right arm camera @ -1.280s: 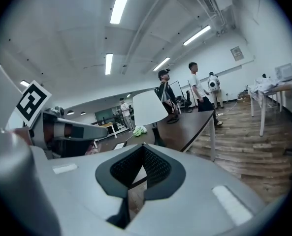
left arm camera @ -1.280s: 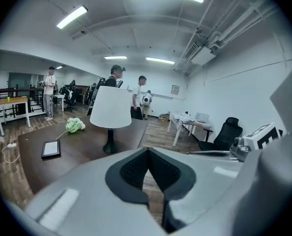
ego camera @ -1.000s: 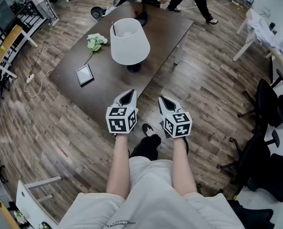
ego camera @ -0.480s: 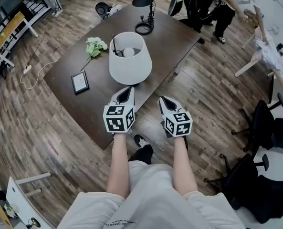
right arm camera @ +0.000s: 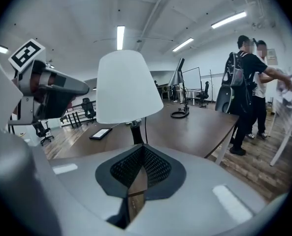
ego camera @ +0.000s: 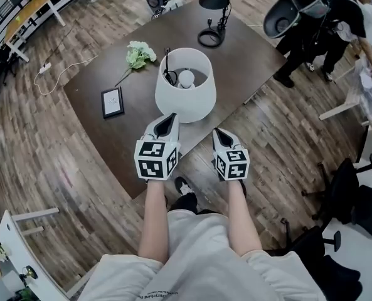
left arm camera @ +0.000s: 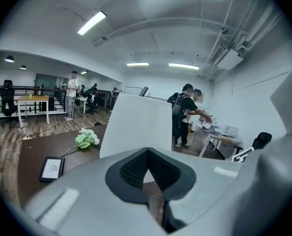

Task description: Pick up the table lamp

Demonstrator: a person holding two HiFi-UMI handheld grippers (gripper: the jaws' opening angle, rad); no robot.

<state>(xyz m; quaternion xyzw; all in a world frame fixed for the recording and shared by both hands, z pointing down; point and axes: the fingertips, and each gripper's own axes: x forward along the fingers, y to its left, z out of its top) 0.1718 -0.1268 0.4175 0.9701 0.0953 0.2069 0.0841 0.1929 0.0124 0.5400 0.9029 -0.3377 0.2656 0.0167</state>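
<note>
Lamp (ego camera: 186, 93) stands upright on the counter (ego camera: 110, 146), its white shade (left arm camera: 136, 127) over a dark stem (right arm camera: 134, 132). It is apart from both claws, and nothing holds it.

The left claw (ego camera: 168, 120) is shut and empty, its tip just short of the shade's near side; in the left gripper view the shade fills the space straight ahead. The right claw (ego camera: 219, 134) is also shut and empty. It sits to the right of the shade and a little further back. In the right gripper view the stem rises almost dead ahead, slightly left of centre, below the shade's rim.

The step in hand looks like the reach. To do it well, both claws should open before they arrive, since shut tips would only push the lamp. The stem seems the sound place to grip: the shade is probably thin and would dent or slip. The right claw has the clearer line under the rim, so it could take the stem while the left claw steadies from the other side. A thin cord (right arm camera: 145, 127) runs beside the stem and should stay out of the grip. Lifting straight up should keep the lamp from tipping.
</note>
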